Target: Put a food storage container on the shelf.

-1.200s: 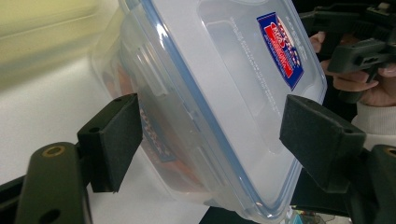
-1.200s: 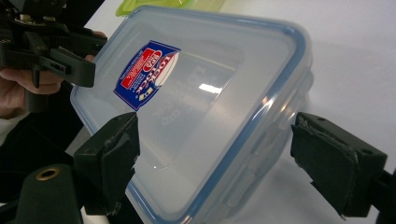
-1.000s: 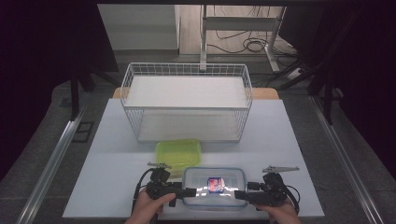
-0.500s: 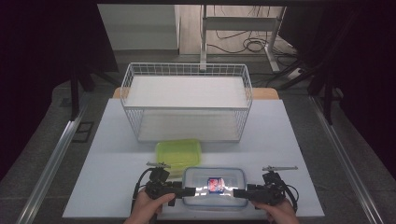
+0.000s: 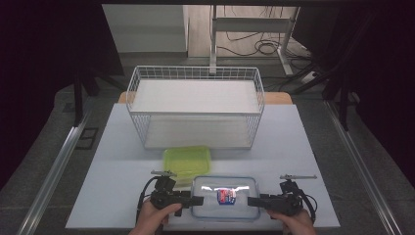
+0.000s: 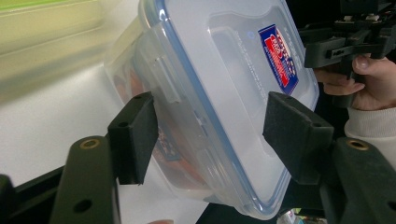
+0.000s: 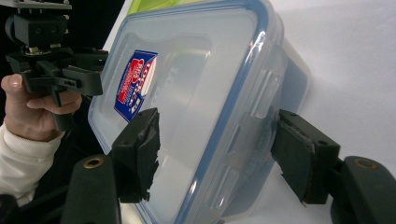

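Progress looks early: the clear lidded container (image 5: 225,198) sits flat on the white table (image 5: 107,161), well in front of the wire basket (image 5: 195,105), and nothing shows it lifted yet. Both tools are in position at its 2 short ends — the left gripper (image 5: 195,200) at the end under the green lid (image 5: 187,162), the right gripper (image 5: 252,201) at the opposite end. What is left, as I judge it, is to close on the box and carry it, possibly toward the basket, though the pictures do not settle where it goes.

In the left gripper view the 2 black jaws stand spread to either side of the container (image 6: 219,93), with a gap on both sides; they straddle its end and do not press it. In the right gripper view the jaws are likewise parted around the container (image 7: 196,112), one pad lying over the lid, the other beside the wall latch — neither visibly clamping.

The container is a rectangular translucent plastic box with rounded corners, a blue seal running round the lid rim, and snap latches on the sides. A red-and-blue label (image 5: 225,195) sits in the middle of the lid. Through the wall something reddish shows inside; I cannot tell what. The green lid lies between the container and the basket, touching or just beside the container's far left corner.
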A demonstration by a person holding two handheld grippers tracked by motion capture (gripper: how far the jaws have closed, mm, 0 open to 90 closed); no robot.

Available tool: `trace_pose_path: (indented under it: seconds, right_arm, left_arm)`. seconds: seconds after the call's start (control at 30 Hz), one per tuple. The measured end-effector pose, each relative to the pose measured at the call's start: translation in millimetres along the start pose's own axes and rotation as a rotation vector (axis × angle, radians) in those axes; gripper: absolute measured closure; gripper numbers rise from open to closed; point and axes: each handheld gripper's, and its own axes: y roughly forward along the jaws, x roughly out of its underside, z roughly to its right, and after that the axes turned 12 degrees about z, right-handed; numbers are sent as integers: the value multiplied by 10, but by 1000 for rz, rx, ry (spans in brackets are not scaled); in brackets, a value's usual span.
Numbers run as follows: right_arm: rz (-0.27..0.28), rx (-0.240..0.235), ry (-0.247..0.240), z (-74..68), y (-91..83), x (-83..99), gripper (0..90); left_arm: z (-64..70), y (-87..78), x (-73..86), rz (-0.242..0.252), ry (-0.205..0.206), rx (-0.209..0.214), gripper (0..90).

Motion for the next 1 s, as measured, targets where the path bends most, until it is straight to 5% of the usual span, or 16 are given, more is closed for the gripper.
trace_pose_path:
  seconds: [0.53, 1.0]
  right_arm:
    - [16, -57, 4, 24, -114, 24, 456]
    - [31, -55, -19, -15, -150, 47, 476]
  left_arm:
    - [18, -100, 28, 17, 38, 38, 465]
    - [71, -133, 53, 36, 63, 30, 491]
